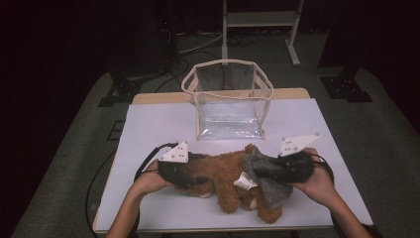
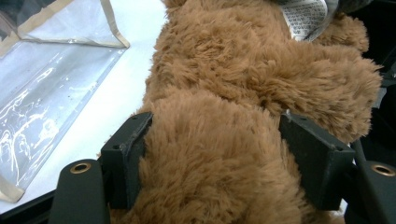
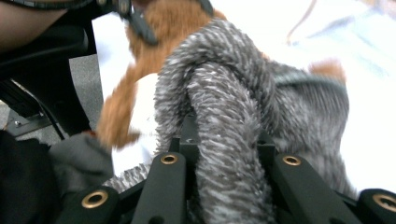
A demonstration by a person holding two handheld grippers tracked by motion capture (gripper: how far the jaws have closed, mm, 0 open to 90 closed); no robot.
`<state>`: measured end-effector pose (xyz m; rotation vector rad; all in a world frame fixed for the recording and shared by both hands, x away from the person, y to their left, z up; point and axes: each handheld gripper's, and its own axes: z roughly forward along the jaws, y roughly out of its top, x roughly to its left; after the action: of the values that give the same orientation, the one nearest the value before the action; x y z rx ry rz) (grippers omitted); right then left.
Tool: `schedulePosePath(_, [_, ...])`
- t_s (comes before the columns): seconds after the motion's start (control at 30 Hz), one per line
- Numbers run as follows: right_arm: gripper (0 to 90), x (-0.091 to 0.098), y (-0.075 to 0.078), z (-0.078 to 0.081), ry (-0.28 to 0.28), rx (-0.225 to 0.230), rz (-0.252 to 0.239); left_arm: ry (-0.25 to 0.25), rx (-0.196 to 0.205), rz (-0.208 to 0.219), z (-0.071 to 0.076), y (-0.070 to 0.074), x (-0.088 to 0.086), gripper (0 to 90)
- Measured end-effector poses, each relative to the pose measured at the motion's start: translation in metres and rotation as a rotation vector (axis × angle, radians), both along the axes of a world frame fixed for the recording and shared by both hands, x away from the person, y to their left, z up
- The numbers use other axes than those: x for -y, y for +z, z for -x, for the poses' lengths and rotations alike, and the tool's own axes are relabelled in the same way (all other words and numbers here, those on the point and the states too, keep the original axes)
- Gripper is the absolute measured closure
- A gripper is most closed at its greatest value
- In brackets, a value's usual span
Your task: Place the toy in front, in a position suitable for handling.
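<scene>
A brown plush bear (image 1: pixel 223 181) was seen lying on its side on the white worktop (image 1: pixel 158 124), just in front of a clear plastic bag (image 1: pixel 228 99) that stood open and upright. The left gripper (image 1: pixel 185 173) was clamped on the bear's body, its jaws pressed into the fur on either side, as the left gripper view made plain. The right gripper (image 1: pixel 275 171) was pinched on a grey knitted scarf (image 1: pixel 265 178) wrapped about the bear; in the right gripper view a thick fold of that scarf (image 3: pixel 224 140) was caught between the jaws, which were drawn nearly together on it. A white label (image 1: pixel 245 181) was visible at the bear's middle, beside the scarf.

The step in hand was judged to be the working of the scarf on the bear while the body was steadied, whether to dress or to undress it could not be told. The next move would call for the body to be held firm while the scarf was drawn along it, without the bear being dragged off the worktop's near edge.
</scene>
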<state>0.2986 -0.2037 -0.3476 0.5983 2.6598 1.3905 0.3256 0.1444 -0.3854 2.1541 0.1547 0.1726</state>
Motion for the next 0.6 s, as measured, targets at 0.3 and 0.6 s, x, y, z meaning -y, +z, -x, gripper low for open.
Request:
schedulePosePath(0.3, [72.6,-0.060,0.000,-0.040,0.060,0.008,0.091,0.007,0.007,0.001,0.001,0.000,0.001,27.7])
schedulePosePath(0.6, [75.8,-0.036,-0.019,-0.035,0.032,-0.057,0.038,0.055,-0.017,0.048,-0.001,0.014,-0.019,12.7])
